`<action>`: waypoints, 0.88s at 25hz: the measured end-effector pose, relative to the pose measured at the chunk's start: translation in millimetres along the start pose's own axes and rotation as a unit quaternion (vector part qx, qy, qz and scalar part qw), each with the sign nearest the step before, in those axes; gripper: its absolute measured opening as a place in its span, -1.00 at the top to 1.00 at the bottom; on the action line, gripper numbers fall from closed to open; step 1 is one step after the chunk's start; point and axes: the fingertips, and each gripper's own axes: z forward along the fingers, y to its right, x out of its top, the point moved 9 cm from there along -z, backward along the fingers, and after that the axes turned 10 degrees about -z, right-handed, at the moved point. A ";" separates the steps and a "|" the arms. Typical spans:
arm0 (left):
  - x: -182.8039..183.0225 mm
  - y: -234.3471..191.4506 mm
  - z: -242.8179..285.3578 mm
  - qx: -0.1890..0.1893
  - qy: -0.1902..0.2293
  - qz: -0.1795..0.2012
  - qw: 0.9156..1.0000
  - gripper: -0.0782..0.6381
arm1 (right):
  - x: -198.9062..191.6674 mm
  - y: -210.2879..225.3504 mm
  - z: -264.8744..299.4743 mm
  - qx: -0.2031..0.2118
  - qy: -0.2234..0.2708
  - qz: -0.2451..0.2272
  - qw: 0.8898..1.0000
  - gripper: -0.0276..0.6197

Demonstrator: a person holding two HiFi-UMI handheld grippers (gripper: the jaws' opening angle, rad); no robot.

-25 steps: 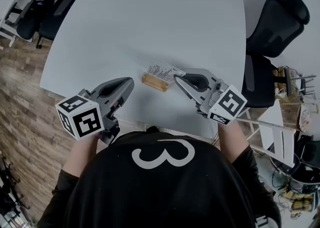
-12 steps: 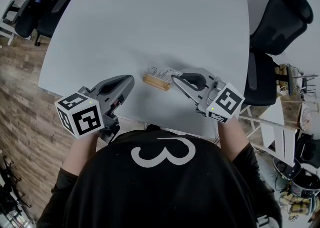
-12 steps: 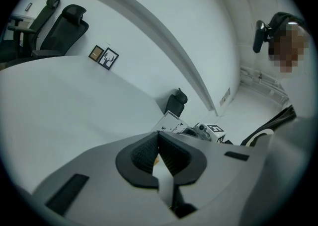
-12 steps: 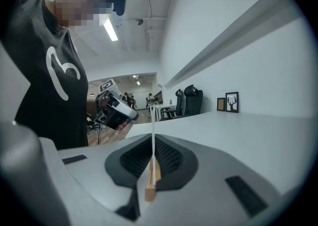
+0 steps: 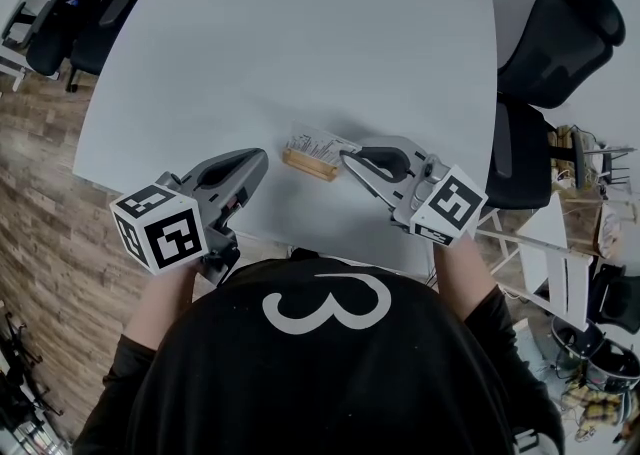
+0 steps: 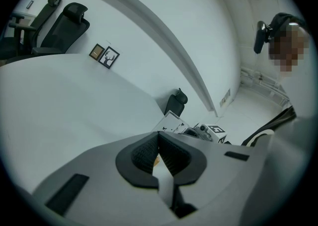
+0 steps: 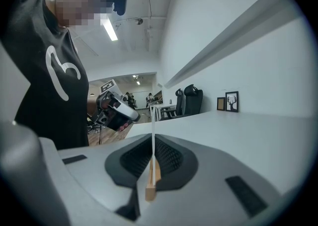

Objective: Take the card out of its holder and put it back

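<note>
A small wooden card holder (image 5: 308, 164) lies on the white table (image 5: 300, 43) between my two grippers. A white printed card (image 5: 318, 144) stands in its slot. My right gripper (image 5: 345, 155) is at the card's right end. In the right gripper view the card (image 7: 152, 143) runs edge-on between the pads, which are closed on it, with the holder (image 7: 151, 186) below. My left gripper (image 5: 262, 159) hovers just left of the holder, shut and empty. From the left gripper view the card (image 6: 170, 120) shows past the jaws.
The table's near edge runs just under both grippers. A black office chair (image 5: 555, 43) stands at the table's right side, and more chairs (image 5: 70, 3) at the far left. Clutter and a white frame (image 5: 560, 263) sit on the floor at the right.
The right gripper has edged slightly left along the card. The left gripper has stayed where it was.
</note>
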 end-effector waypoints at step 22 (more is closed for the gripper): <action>2.0 -3.7 -0.2 -0.003 0.009 -0.010 1.000 0.75 | 2.8 3.9 2.1 0.007 -0.011 0.001 1.000 0.85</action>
